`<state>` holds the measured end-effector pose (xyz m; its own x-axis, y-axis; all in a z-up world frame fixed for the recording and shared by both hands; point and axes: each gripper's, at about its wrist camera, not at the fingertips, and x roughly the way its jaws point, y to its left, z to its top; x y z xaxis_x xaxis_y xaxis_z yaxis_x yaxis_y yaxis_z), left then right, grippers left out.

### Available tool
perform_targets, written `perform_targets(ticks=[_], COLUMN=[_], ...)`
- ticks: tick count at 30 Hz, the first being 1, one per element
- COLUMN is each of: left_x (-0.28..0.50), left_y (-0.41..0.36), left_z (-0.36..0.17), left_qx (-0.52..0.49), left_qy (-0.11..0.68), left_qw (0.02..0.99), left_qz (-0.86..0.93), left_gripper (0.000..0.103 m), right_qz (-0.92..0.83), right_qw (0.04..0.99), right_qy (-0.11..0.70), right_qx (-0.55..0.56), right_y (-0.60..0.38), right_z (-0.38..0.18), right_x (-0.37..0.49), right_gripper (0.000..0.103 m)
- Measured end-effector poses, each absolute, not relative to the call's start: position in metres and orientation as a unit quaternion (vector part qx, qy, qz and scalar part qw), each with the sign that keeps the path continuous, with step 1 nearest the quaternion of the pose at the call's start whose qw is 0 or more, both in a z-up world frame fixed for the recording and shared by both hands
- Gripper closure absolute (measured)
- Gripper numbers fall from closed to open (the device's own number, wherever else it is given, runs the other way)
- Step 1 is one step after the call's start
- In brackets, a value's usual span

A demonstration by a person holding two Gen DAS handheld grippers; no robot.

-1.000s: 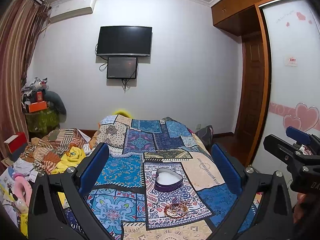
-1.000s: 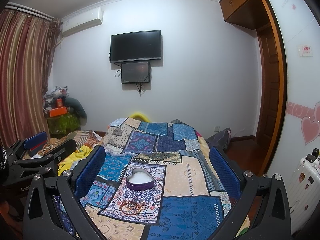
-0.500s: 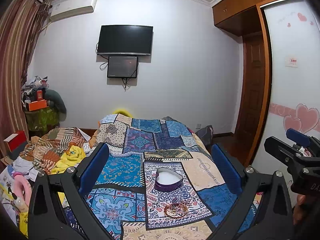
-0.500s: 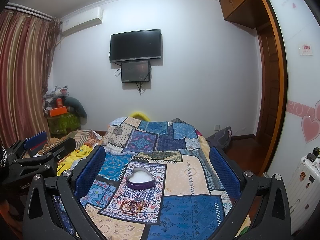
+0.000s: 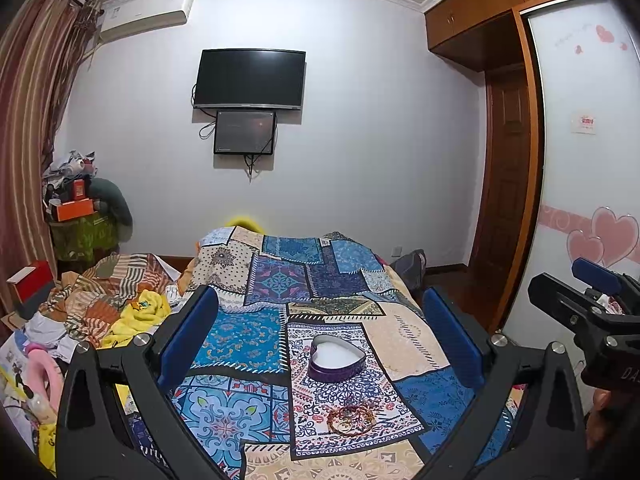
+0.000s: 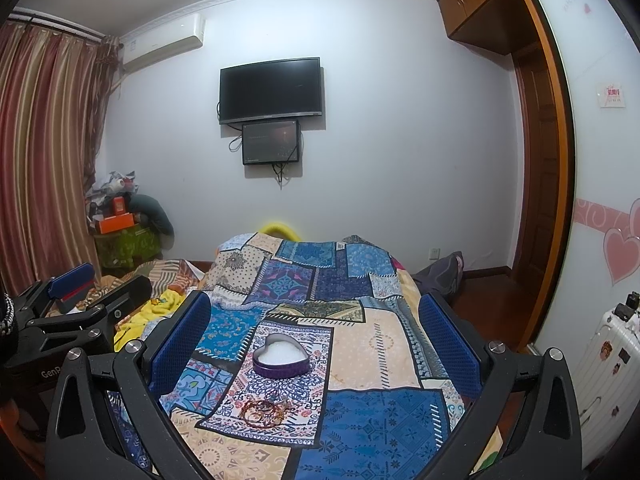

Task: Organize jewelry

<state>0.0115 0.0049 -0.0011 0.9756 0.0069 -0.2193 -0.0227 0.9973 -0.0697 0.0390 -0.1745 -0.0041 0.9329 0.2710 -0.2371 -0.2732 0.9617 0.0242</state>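
Observation:
A purple heart-shaped box (image 5: 336, 361) with a white inside lies open on the patchwork bedspread (image 5: 248, 332). A small heap of gold and red bangles (image 5: 351, 420) lies just in front of it. Both show in the right wrist view too: the box (image 6: 281, 357) and the bangles (image 6: 262, 410). My left gripper (image 5: 320, 336) is open and empty, held above the bed. My right gripper (image 6: 316, 336) is open and empty too. Each gripper shows at the edge of the other's view.
A heap of clothes and blankets (image 5: 108, 304) lies left of the bed. A cluttered stand (image 5: 80, 224) is in the far left corner. A wardrobe door (image 5: 580, 200) is on the right, and a white suitcase (image 6: 608, 360) stands by it.

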Motion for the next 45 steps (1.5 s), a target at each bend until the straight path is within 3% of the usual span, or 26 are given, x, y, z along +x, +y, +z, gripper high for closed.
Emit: perform_targets(ticks=[15, 29, 34, 36, 40, 45], left_x=[0.027, 0.113, 0.139, 0.146, 0.157, 0.164], left_y=[0.007, 0.025, 0.035, 0.039, 0.043, 0.042], left_z=[-0.013, -0.094, -0.130, -0.144, -0.169, -0.191], left_qx=[-0.034, -0.021, -0.040, -0.045, -0.060, -0.088], left_qy=[0.131, 0.272, 0.335, 0.354, 0.393, 0.436], left_qw=[0.991, 0.962, 0.941, 0.934, 0.918, 0.895], left_qz=[0.004, 0.010, 0.002, 0.006, -0.004, -0.041], left_gripper=[0.000, 0.001, 0.013, 0.028, 0.037, 0.056], right_qz=[0.135, 0.117, 0.127, 0.128, 0.130, 0.145], right_qw=[0.980, 0.957, 0.940, 0.934, 0.926, 0.914], right_qy=[0.145, 0.265, 0.315, 0.331, 0.354, 0.375], right_qx=[-0.007, -0.025, -0.028, -0.030, -0.039, -0.052], right_y=[-0.175, -0.175, -0.177, -0.178, -0.176, -0.170], right_z=[-0.012, -0.076, -0.104, -0.112, -0.128, -0.144], right_x=[0.052, 0.117, 0.138, 0.144, 0.154, 0.163], right_gripper=[0.000, 0.000, 0.000, 0.000, 0.000, 0.013])
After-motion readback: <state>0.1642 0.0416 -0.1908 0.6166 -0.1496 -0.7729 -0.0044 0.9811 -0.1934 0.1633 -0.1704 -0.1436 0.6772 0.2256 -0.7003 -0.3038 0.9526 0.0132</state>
